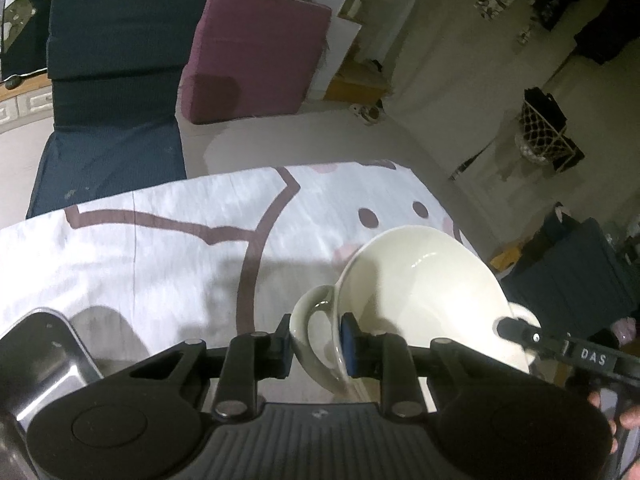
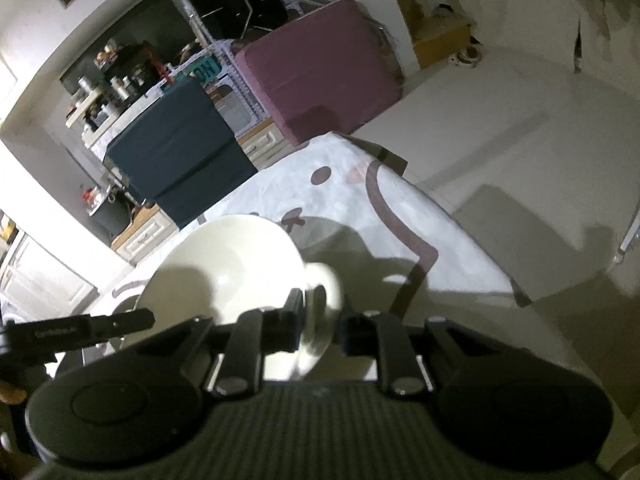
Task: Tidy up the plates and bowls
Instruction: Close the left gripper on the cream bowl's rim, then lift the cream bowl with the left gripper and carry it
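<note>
— How is the cream bowl [image 1: 420, 280] held?
— Its left loop handle [image 1: 314, 320] is clamped by the narrowly parted left gripper [image 1: 316, 346]; the right handle is pinched by the right gripper [image 2: 320, 330].
— Where is it?
— Over the near right part of the white patterned cloth [image 1: 160, 248].

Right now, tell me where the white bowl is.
The white bowl is over the patterned tablecloth, held by its two side handles: the left tongs grip one, the right tongs the other.

Both hand-held grippers [image 1: 314, 344] [image 2: 322, 330] clamped, angled downward
</note>
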Demonstrator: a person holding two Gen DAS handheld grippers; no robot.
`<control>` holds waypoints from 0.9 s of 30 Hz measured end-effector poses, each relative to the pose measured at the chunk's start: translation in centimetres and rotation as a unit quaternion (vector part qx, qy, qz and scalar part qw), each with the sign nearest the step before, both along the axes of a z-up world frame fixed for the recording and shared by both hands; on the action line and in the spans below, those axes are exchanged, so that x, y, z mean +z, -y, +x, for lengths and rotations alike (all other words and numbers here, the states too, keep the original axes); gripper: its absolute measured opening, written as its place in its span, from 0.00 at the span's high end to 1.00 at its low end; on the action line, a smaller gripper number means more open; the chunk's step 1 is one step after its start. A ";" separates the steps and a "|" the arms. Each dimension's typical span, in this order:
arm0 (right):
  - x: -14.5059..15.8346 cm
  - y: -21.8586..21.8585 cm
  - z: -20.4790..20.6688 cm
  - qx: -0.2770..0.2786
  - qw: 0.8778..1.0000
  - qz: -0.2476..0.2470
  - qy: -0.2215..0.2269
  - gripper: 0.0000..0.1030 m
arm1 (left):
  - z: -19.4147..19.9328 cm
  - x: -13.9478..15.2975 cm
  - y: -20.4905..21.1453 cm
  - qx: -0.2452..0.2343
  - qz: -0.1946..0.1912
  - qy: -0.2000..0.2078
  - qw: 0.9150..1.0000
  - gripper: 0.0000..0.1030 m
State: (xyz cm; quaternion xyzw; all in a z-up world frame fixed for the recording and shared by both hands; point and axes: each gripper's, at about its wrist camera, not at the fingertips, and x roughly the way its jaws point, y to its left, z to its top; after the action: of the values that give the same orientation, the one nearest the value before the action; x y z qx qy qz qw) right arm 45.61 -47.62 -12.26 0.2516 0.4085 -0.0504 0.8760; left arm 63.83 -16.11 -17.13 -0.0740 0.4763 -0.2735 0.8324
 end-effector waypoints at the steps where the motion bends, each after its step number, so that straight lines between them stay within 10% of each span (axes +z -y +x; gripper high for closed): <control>1: 0.0 0.0 0.0 0.005 1.000 -0.002 0.000 0.79 | -0.2 0.0 -0.1 -0.002 -0.001 -0.002 1.000 0.75; 17: 0.9 -1.5 0.4 0.038 0.998 -0.055 0.000 0.78 | -1.8 0.2 -1.0 0.021 -0.008 -0.019 1.000 0.75; 27: 5.2 -3.3 -0.7 0.051 0.995 -0.075 0.039 0.78 | -5.3 6.3 -3.3 0.046 -0.020 0.016 0.999 0.75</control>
State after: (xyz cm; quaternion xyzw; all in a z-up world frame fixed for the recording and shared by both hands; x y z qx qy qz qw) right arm 44.90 -44.27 -7.10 0.1653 0.3814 -0.0261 0.9092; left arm 58.53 -12.77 -10.82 -0.1081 0.4535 -0.2454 0.8499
